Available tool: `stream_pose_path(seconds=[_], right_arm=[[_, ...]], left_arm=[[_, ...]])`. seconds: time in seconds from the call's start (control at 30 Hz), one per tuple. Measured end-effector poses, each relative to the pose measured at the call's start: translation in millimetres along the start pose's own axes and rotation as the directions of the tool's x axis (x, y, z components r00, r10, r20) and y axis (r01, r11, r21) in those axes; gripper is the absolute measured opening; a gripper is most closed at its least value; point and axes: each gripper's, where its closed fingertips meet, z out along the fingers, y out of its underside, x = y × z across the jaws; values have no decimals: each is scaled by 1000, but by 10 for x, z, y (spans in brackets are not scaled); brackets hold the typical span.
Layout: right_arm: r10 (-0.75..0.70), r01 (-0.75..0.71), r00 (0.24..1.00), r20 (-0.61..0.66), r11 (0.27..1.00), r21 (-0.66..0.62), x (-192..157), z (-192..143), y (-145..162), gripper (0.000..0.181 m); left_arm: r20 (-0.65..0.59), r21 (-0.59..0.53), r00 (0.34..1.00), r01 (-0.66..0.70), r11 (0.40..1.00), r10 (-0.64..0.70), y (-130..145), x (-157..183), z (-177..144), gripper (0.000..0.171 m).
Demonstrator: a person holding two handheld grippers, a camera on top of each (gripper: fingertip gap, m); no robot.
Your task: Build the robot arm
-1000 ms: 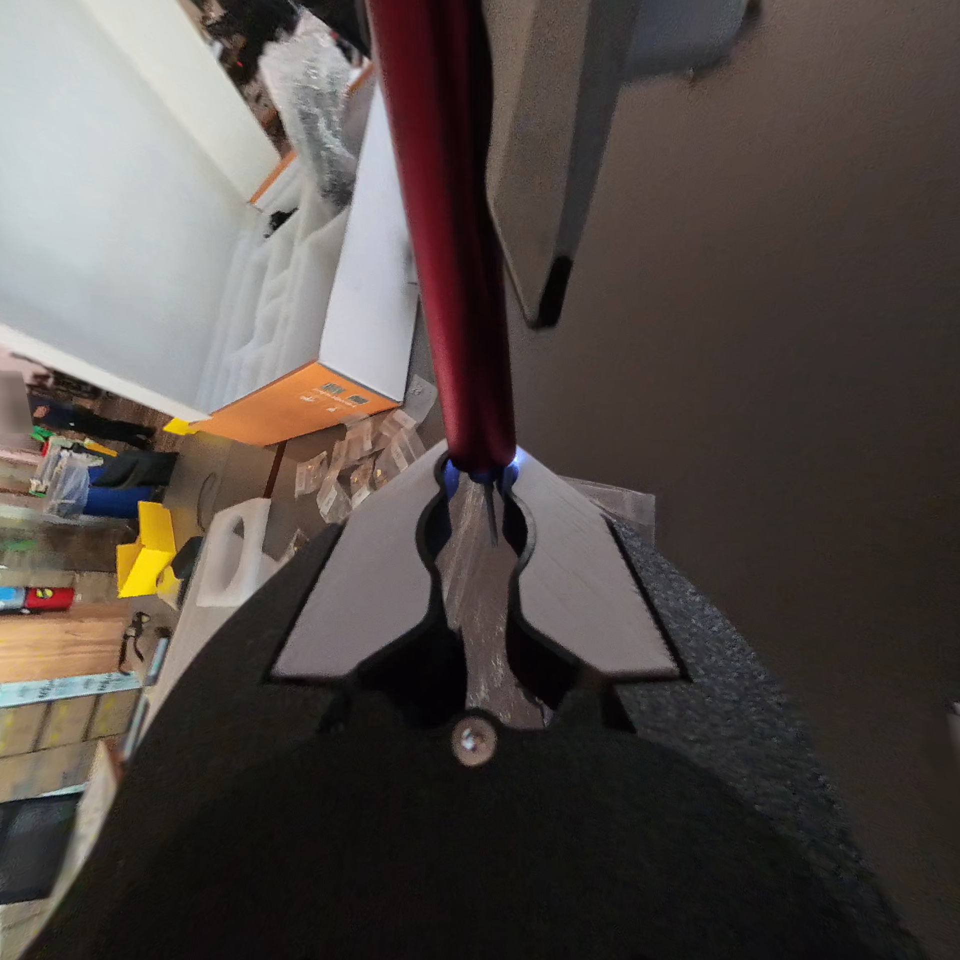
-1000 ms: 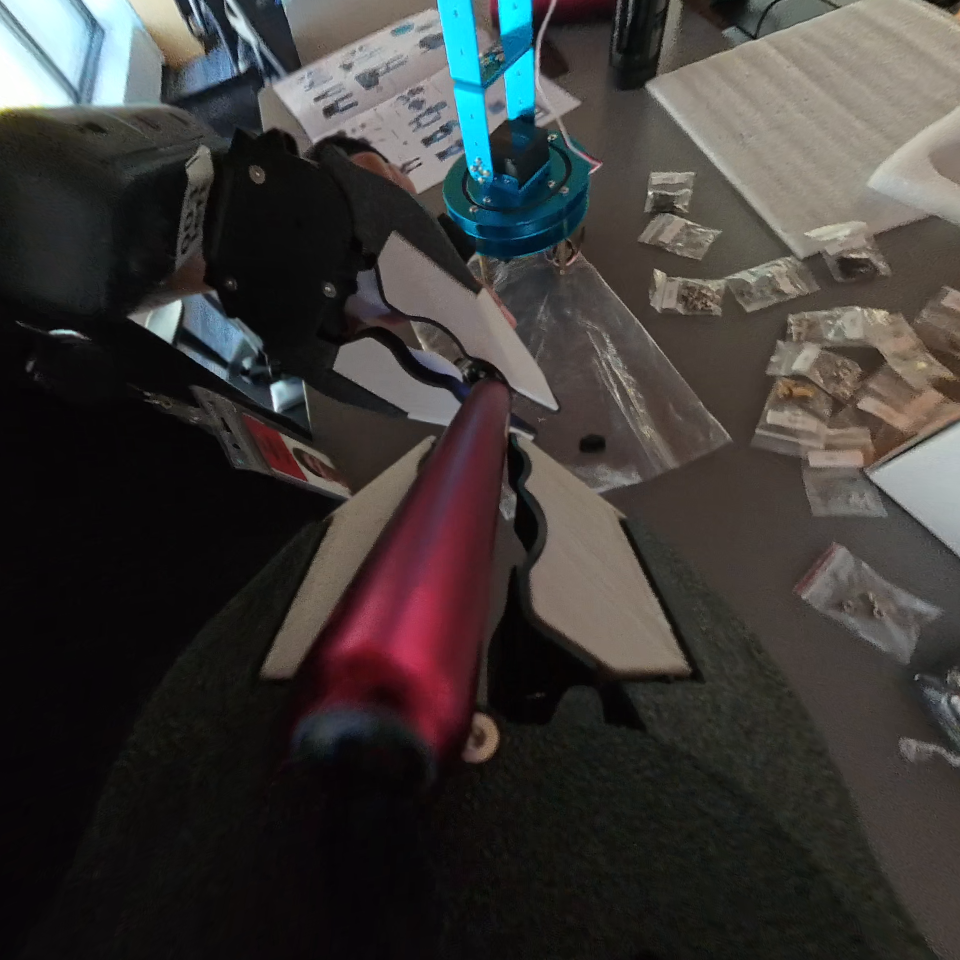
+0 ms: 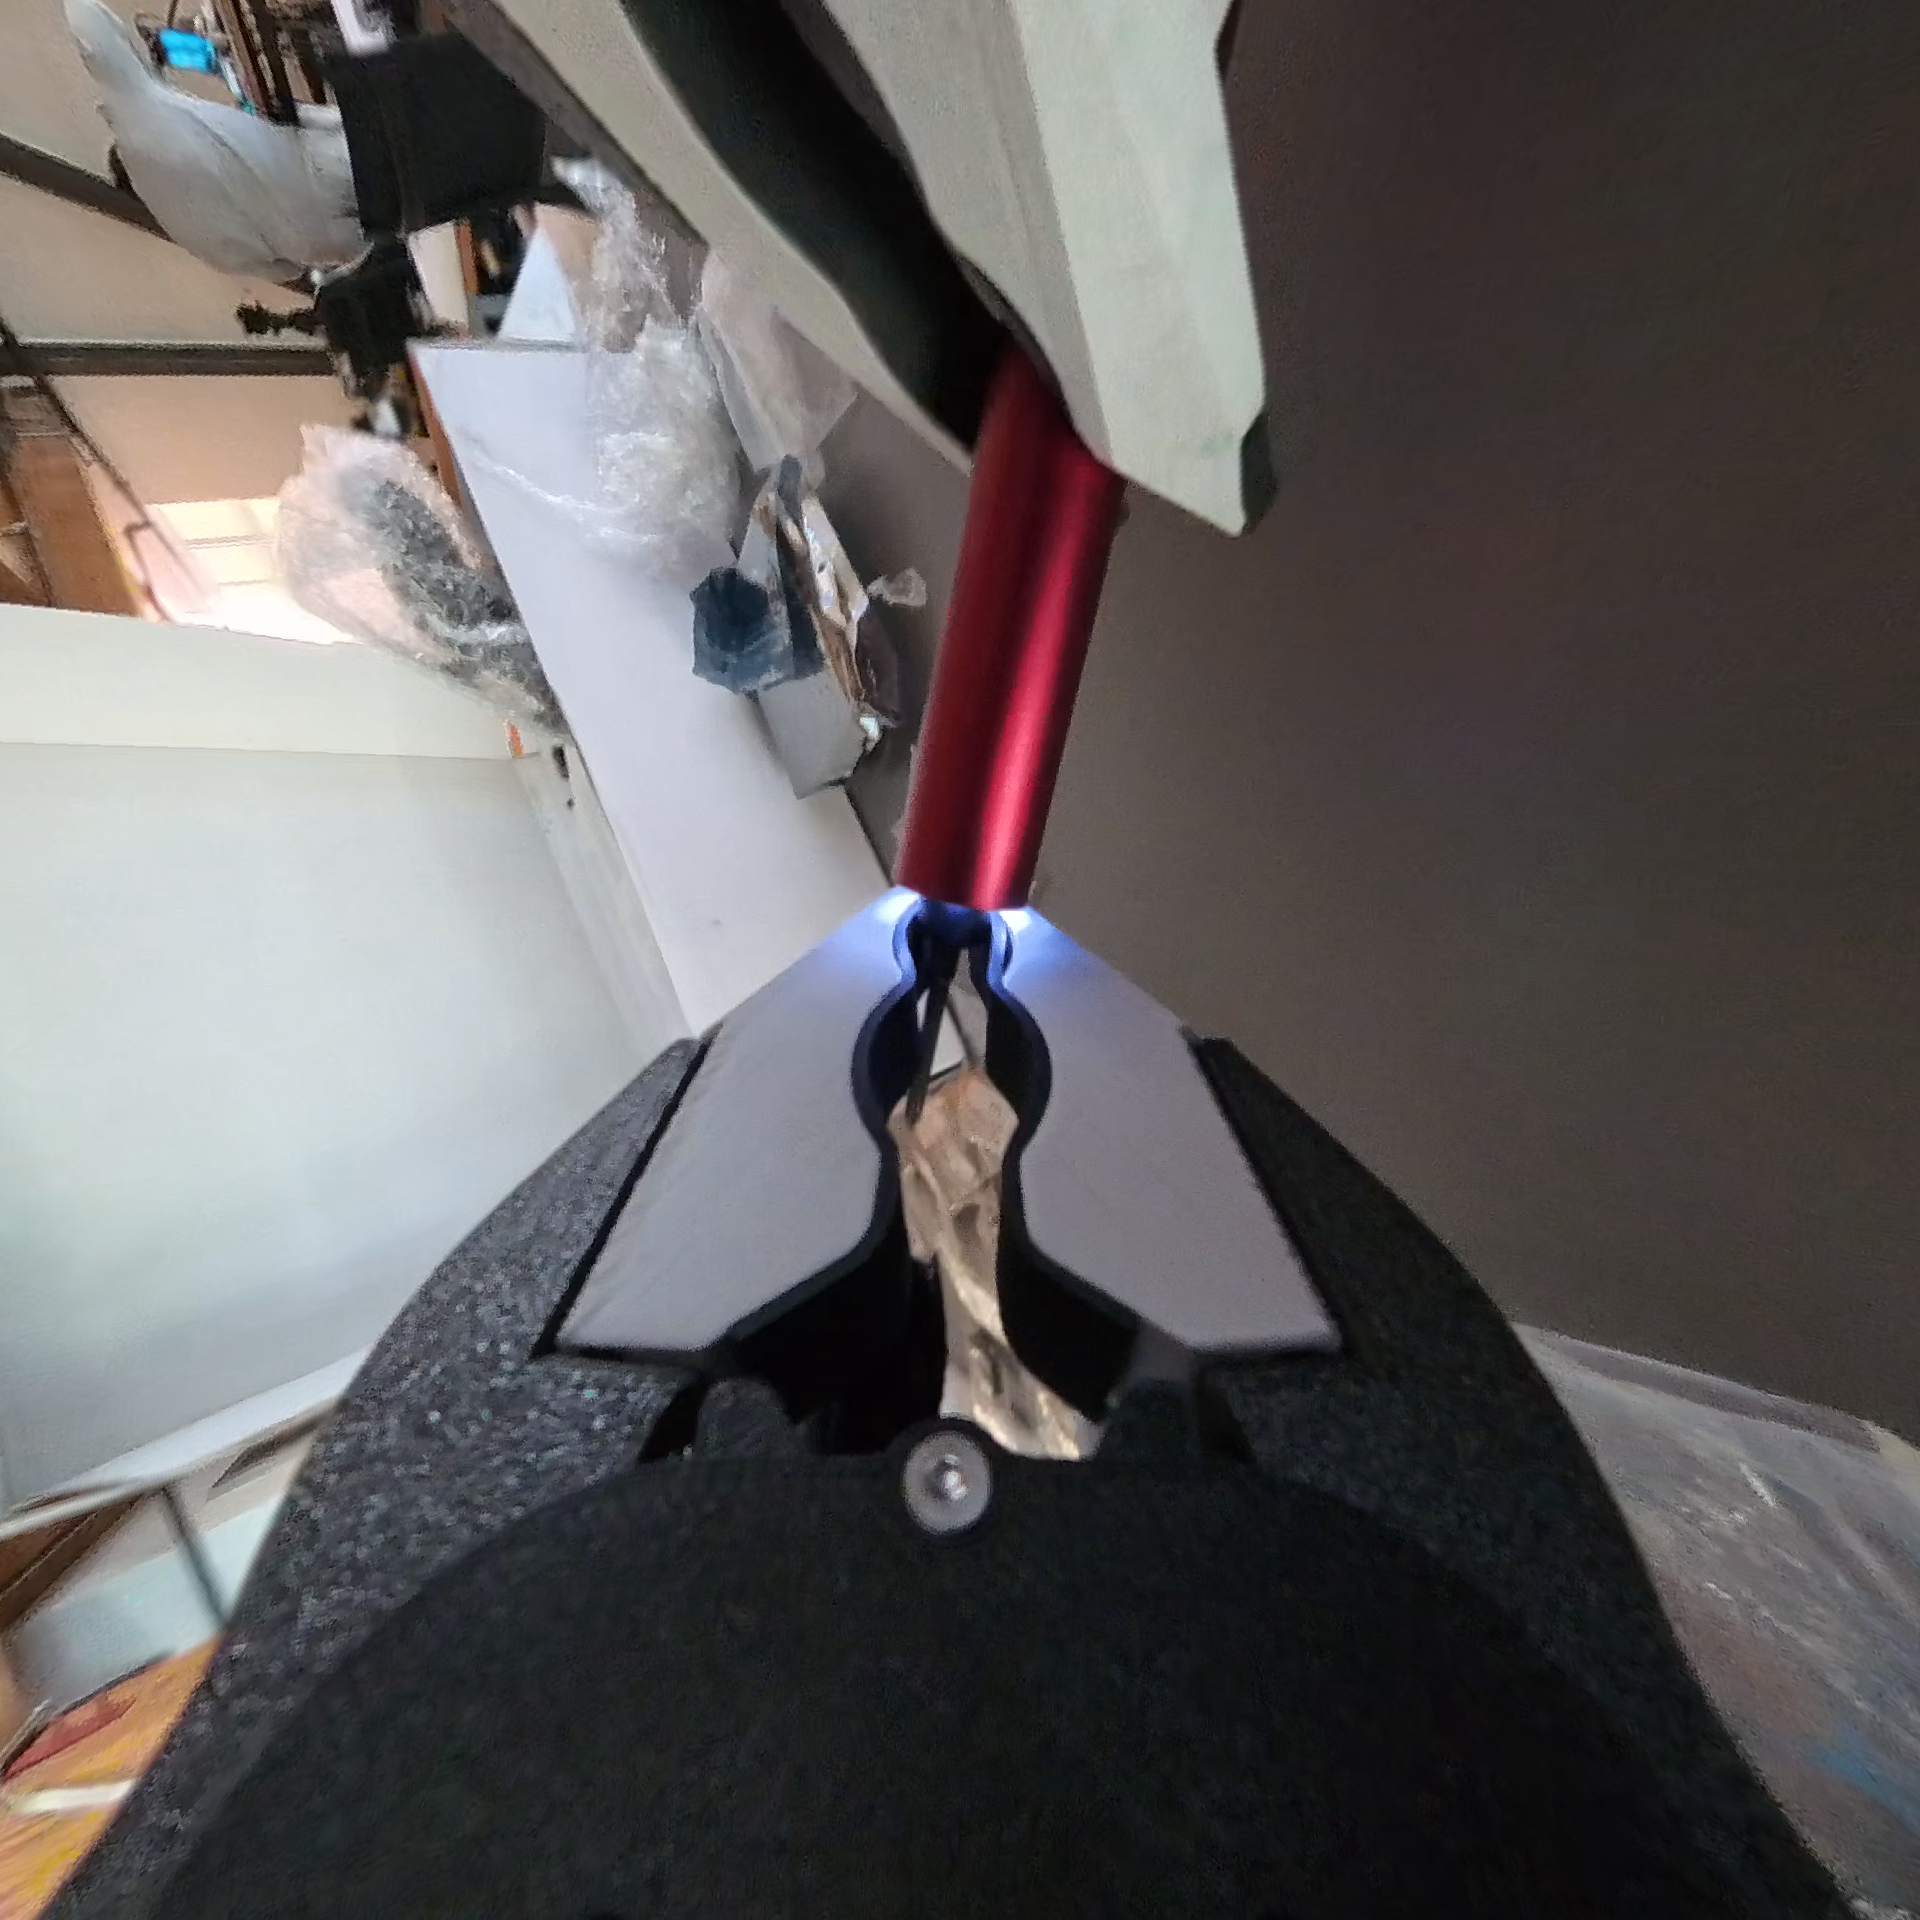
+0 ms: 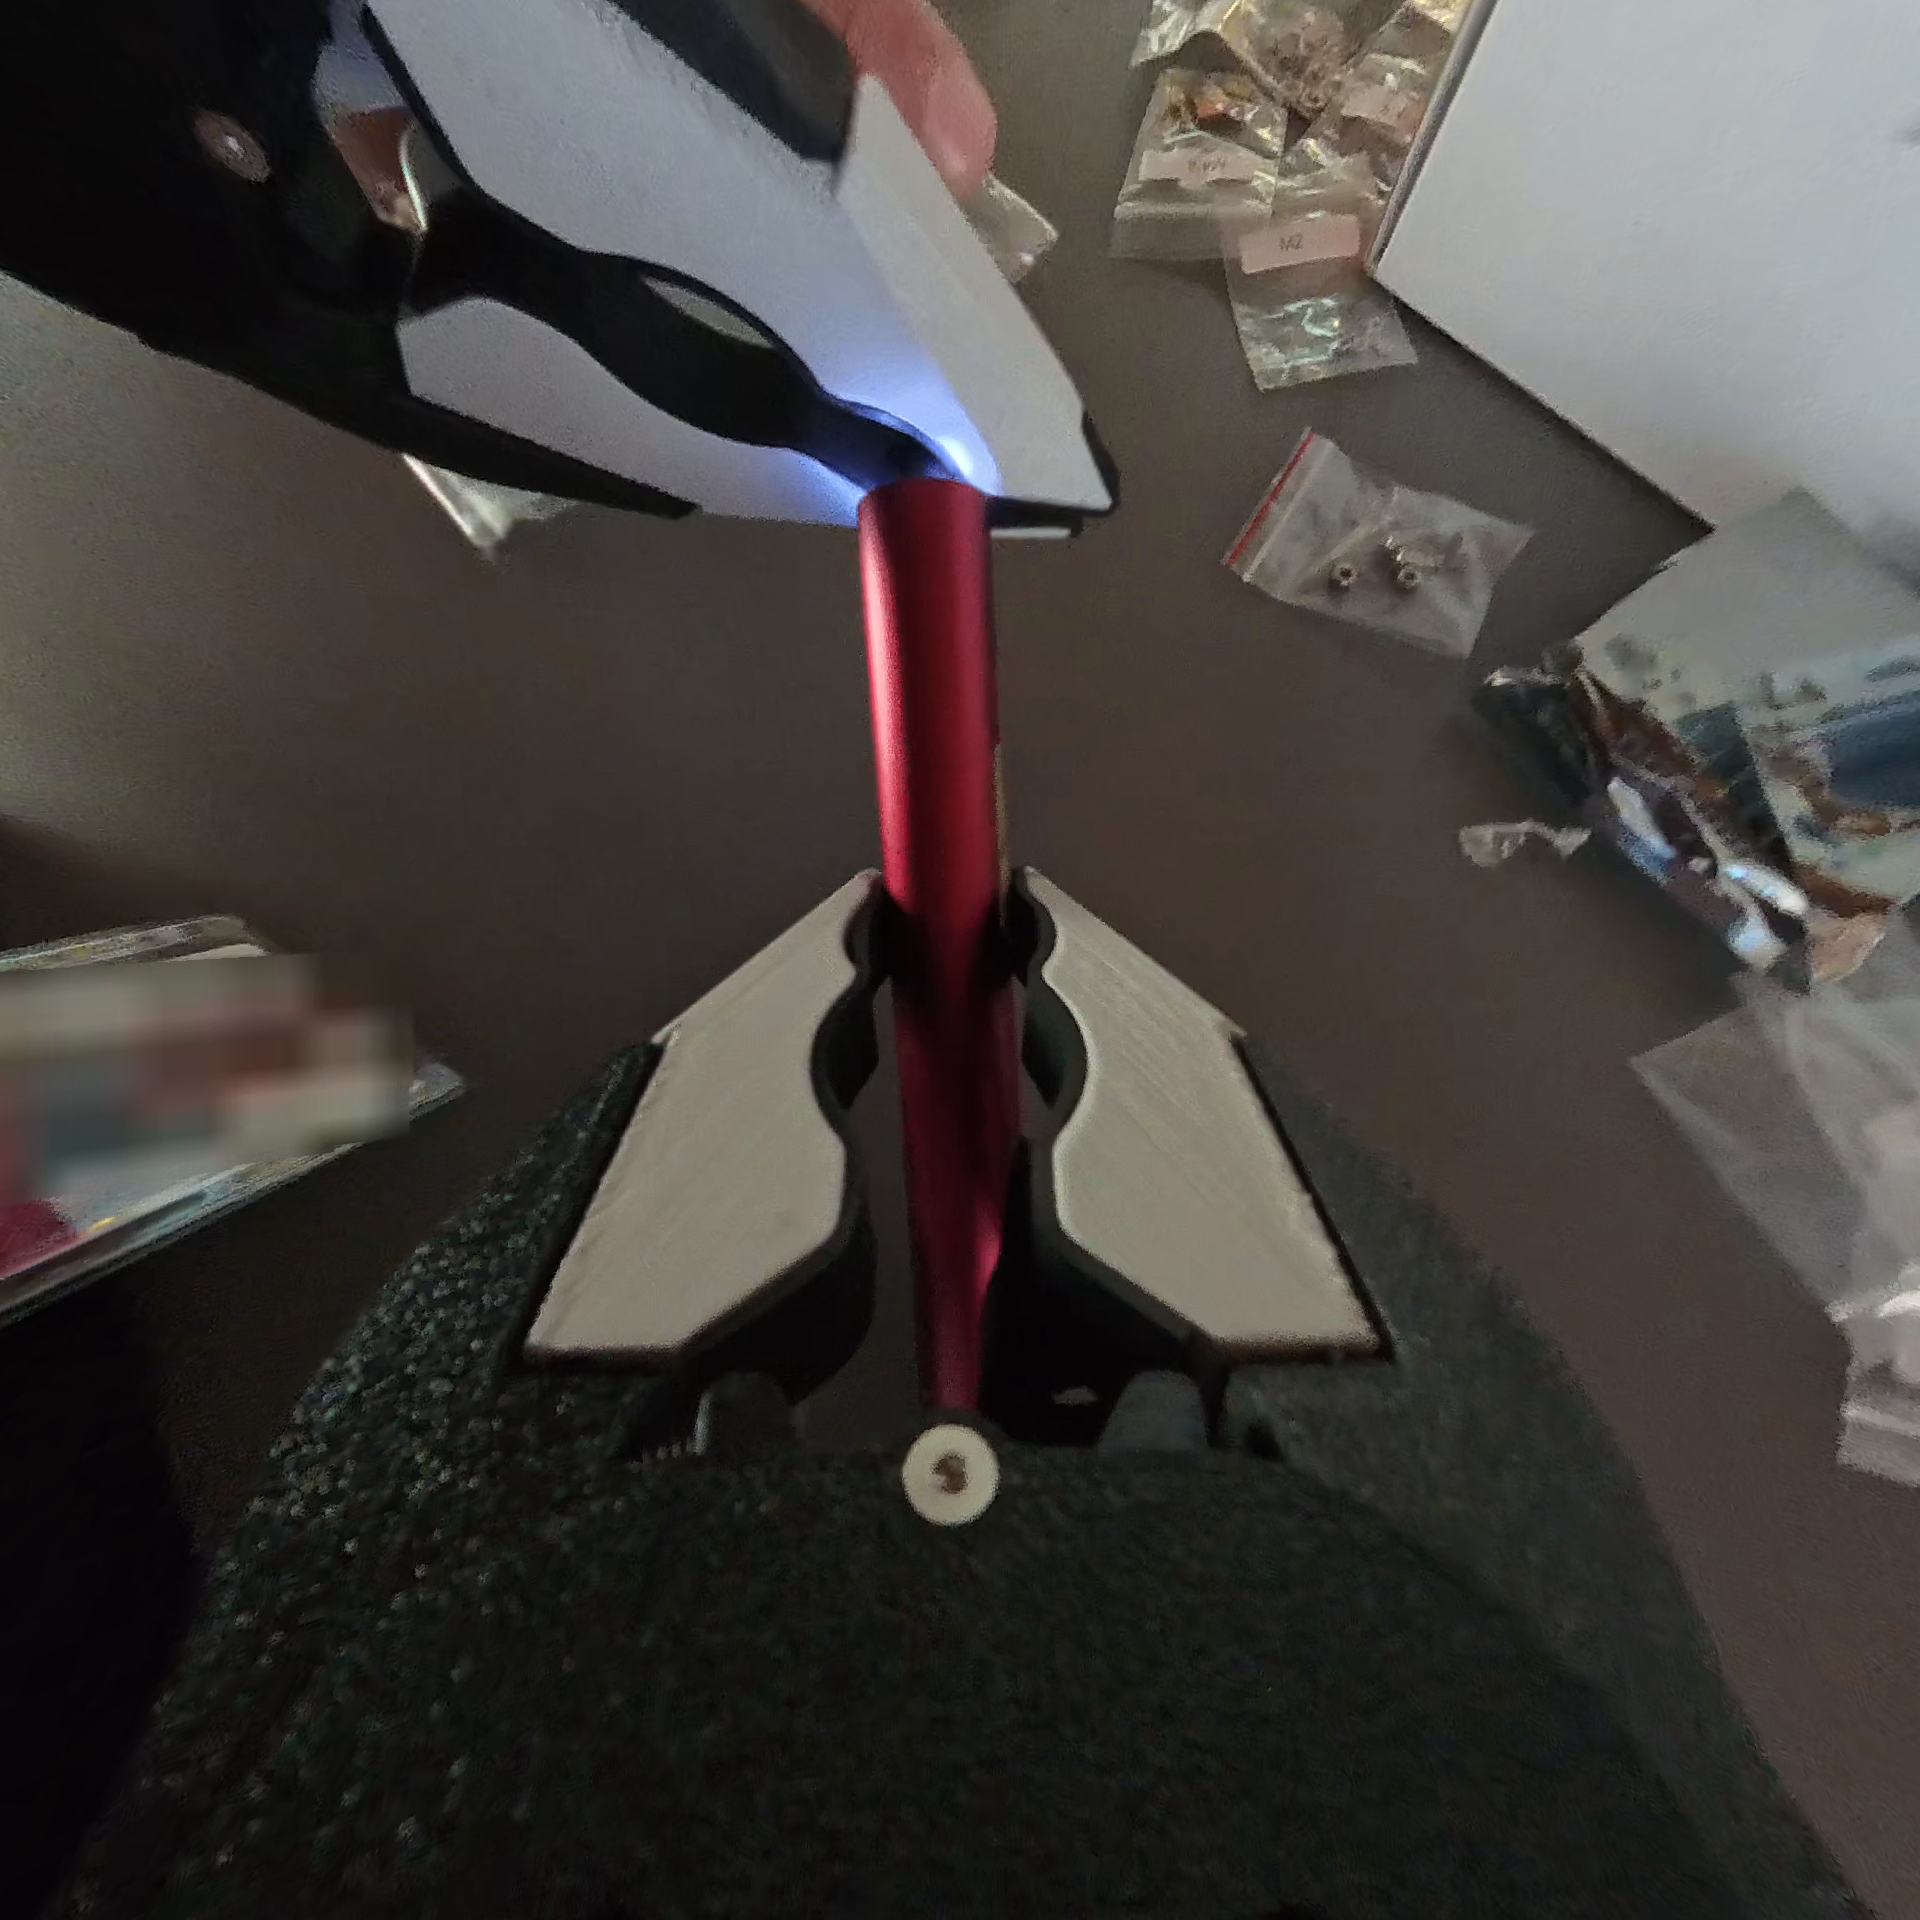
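Right gripper (image 4: 940, 914) clamped on red screwdriver (image 4: 930, 727); left gripper (image 3: 961, 925) pinched around its thin bit (image 3: 928, 1039), steadying the tip, above bench (image 4: 520, 675).

Premises present as a workshop or assembly lab. A dark grey worktable (image 4: 520, 727) carries small clear zip bags of metal hardware (image 4: 1371, 540) at two o'clock, with a torn foil wrapper (image 4: 1704, 790) at three o'clock. Bubble-wrapped bundles (image 3: 405, 561) sit at ten o'clock beside a long white board (image 3: 644, 644).
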Motion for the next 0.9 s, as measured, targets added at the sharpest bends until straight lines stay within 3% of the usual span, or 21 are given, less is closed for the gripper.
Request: stream_pose_path(seconds=[0.1,0.13,0.2,0.27,0.33,0.37,0.47,0.53,0.63,0.77,0.83,0.9], right_arm=[[-21,21,1000,-3,999,-37,39,55,-54,22],[-21,20,1000,-15,998,-59,70,76,-42,22],[-28,25,999,-22,993,-111,129,123,34,26],[-8,6,1000,-19,992,-128,172,159,73,25],[21,-22,1000,-12,989,-149,197,189,96,25],[15,-16,1000,-10,988,-157,203,203,98,22],[9,-13,1000,-24,986,-167,247,224,78,25],[13,-16,1000,-16,985,-171,250,231,73,25],[6,-8,1000,-10,988,-154,249,229,75,26],[77,-76,997,5,990,-115,248,214,69,25],[106,-109,994,-33,988,-106,273,187,18,31],[76,-79,994,-78,996,-32,249,150,-212,32]], left_arm=[[19,-76,999,28,997,-26,142,22,7,4],[38,-111,998,59,992,-55,210,13,-11,12],[67,-160,983,177,971,-169,365,17,-106,35],[116,-197,939,341,919,-323,553,21,-274,41],[159,-206,838,545,813,-521,708,48,-517,42],[170,-193,750,662,724,-640,761,79,-652,42],[125,-155,402,911,383,-907,816,314,-1023,46],[139,-131,220,970,203,-966,898,472,-1246,46],[174,-101,29,995,12,-984,1039,723,-1500,46],[116,-44,-154,986,-160,-981,1071,950,-1697,51],[90,-58,-164,984,-169,-982,1084,1072,-1742,55],[74,-88,-126,987,-132,-989,1103,1189,-1749,59]])
